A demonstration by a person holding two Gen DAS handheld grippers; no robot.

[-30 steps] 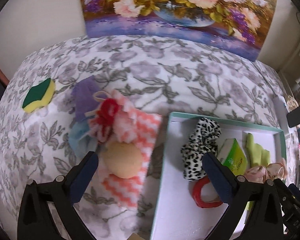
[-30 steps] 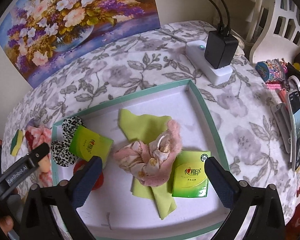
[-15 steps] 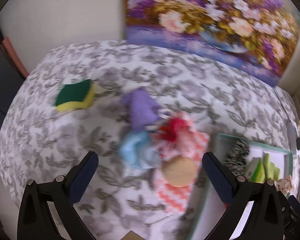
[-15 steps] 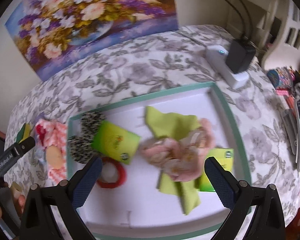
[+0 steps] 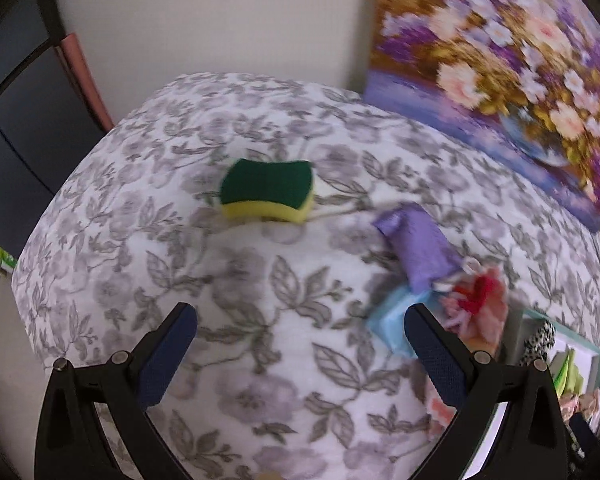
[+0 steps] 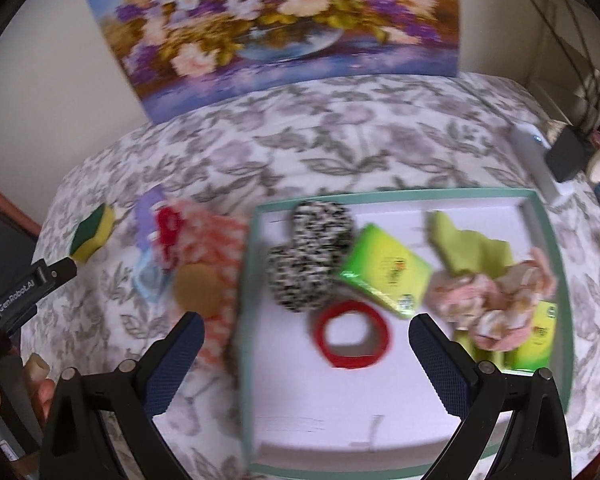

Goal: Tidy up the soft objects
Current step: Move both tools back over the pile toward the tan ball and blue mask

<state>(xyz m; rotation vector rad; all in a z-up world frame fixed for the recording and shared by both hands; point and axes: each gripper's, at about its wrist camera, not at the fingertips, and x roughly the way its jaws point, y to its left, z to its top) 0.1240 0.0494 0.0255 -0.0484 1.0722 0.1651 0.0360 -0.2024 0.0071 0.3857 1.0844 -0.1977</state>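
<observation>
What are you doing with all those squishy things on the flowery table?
A person is tidying soft things with a gripper in each hand. The left gripper is open and empty, pointing toward the green and yellow sponge lying alone on the tablecloth. The right gripper is open and empty above the tray, which already holds a spotted scrunchie, a red band and tissue packs.
</observation>
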